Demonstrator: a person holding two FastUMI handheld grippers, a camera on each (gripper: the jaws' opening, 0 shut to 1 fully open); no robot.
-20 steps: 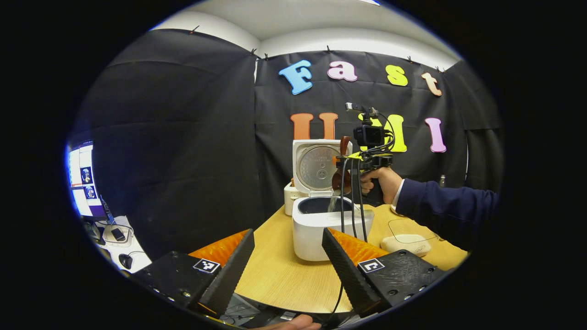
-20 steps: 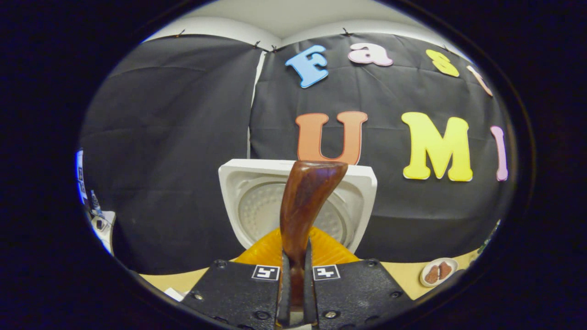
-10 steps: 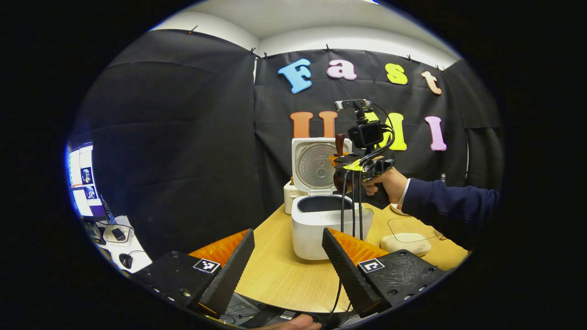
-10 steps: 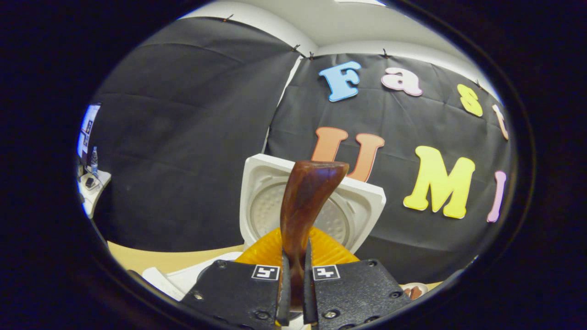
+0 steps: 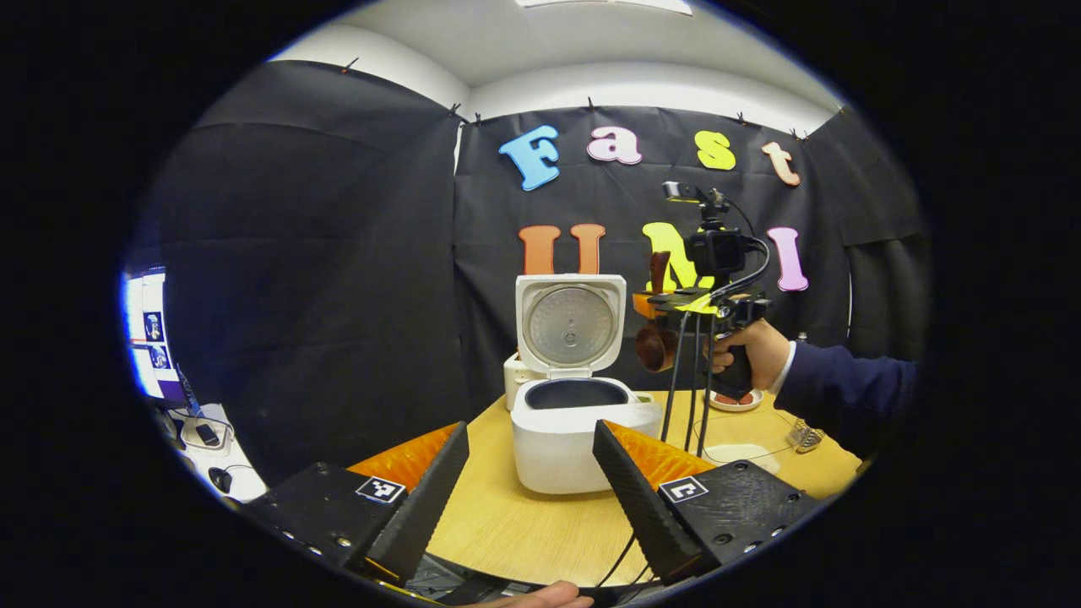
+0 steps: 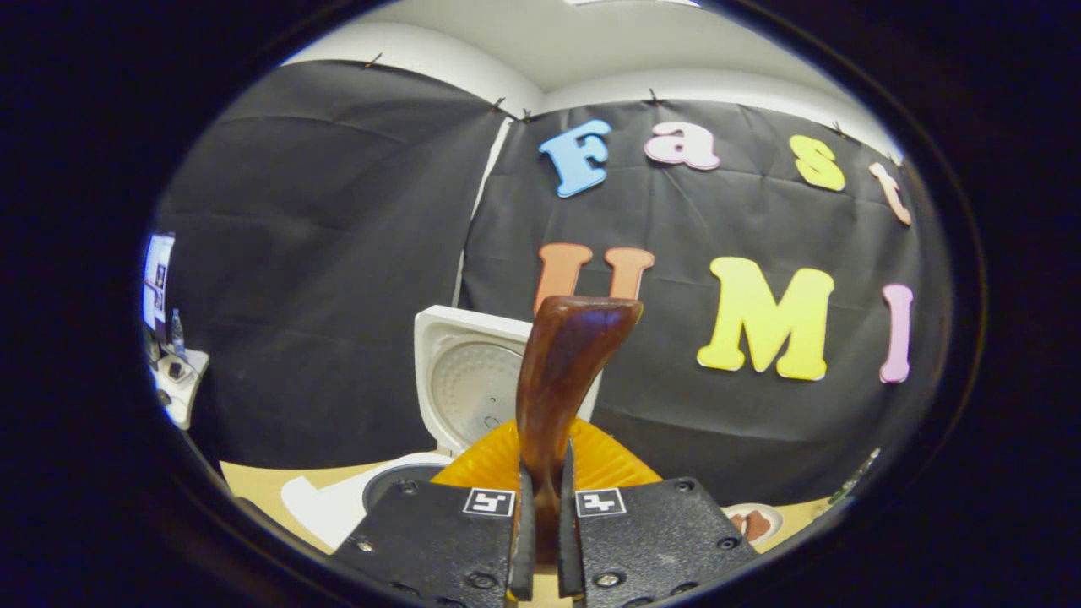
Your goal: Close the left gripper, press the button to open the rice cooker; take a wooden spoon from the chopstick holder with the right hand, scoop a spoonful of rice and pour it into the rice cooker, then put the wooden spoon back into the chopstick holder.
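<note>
Change: right gripper point(image 5: 654, 325), pinching the wooden spoon point(image 6: 562, 371), has swung from over the open rice cooker point(image 5: 583, 422) to beside it; pouring judged done
Left gripper point(image 5: 530, 481): fingers spread, idle
Next: return spoon to holder

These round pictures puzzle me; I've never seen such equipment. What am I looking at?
A person holds two handheld grabbers, each carrying its own camera. The left gripper view looks along the left tool, its fingers apart, over a wooden table with an open rice cooker. Farther off, a hand holds the right tool. The right gripper view looks along that tool, which is clamped on a wooden spoon. A small dish sits behind.
</note>
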